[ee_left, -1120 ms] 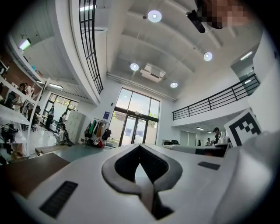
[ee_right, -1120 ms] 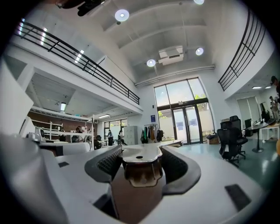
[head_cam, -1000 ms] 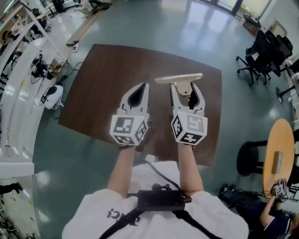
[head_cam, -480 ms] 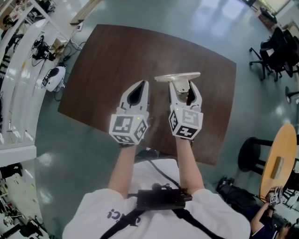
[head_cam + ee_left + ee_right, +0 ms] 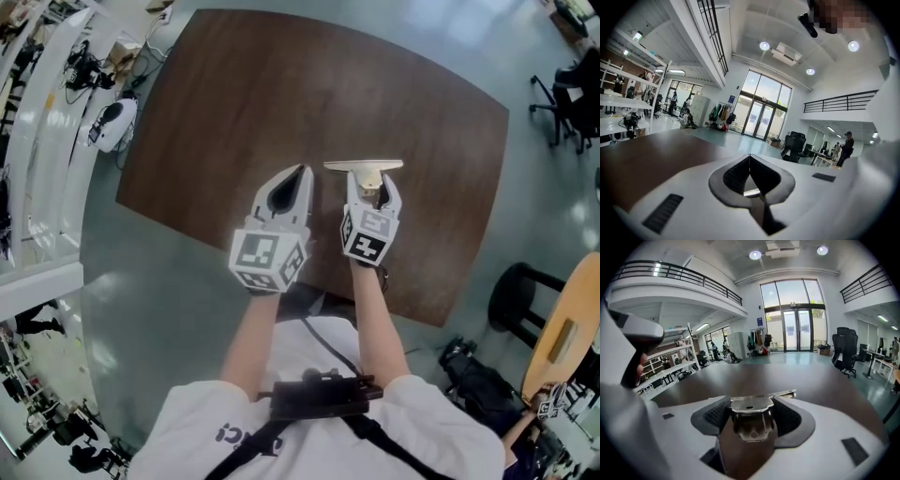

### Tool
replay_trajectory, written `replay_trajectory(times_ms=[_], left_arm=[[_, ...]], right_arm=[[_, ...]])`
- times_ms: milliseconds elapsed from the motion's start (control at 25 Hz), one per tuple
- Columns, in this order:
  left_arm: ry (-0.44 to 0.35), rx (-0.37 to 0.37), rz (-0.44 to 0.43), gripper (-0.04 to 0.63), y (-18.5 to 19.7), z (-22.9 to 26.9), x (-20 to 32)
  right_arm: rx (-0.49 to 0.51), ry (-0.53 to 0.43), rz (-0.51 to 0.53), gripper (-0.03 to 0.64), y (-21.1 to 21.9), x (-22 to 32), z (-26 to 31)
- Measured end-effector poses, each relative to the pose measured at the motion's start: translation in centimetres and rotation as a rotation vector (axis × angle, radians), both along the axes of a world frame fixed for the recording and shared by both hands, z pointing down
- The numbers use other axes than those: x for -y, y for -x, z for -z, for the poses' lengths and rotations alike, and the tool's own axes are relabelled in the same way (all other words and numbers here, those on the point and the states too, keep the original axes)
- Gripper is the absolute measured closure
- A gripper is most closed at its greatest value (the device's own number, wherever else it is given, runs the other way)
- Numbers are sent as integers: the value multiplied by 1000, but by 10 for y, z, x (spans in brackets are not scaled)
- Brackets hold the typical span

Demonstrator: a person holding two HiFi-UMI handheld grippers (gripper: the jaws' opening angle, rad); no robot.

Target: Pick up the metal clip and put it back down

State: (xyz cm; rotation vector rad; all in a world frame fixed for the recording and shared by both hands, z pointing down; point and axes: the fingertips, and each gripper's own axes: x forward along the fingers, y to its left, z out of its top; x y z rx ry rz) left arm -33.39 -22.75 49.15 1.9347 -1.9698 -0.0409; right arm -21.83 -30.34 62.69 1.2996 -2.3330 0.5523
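Observation:
The metal clip (image 5: 364, 168) is a shiny spring clip with a wide flat bar across its front. My right gripper (image 5: 372, 184) is shut on the metal clip over the dark brown table (image 5: 234, 103), the bar sticking out ahead of the jaws. In the right gripper view the metal clip (image 5: 751, 417) fills the gap between the jaws of the right gripper (image 5: 751, 401). Whether it touches the table I cannot tell. My left gripper (image 5: 298, 172) hangs beside it, left of the clip. In the left gripper view the left gripper (image 5: 749, 156) is shut with nothing in it.
The table's near edge (image 5: 309, 281) runs just under the marker cubes. Grey floor surrounds the table. White shelving (image 5: 37, 112) stands at the left, a black stool (image 5: 525, 300) and a round wooden table (image 5: 562, 337) at the right.
The head view has tilted, so the table fills more of the picture. The right gripper with the clip looks smaller, farther from the head. The left gripper stays beside it, still shut.

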Motion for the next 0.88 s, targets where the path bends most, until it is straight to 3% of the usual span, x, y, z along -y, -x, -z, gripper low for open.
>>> replay_trajectory(times_ms=[280, 520, 680, 880], left_arm=[[77, -20, 0, 583, -2, -38, -10], [97, -19, -23, 584, -8, -53, -22], [107, -8, -42, 583, -13, -60, -29], [111, 2, -60, 583, -15, -61, -52]], right_arm=[[-92, 100, -35, 322, -7, -22, -73], [-155, 155, -69, 322, -12, -44, -113], [-160, 188, -75, 322, -13, -50, -126], [-98, 185, -6, 319, -8, -73, -114]])
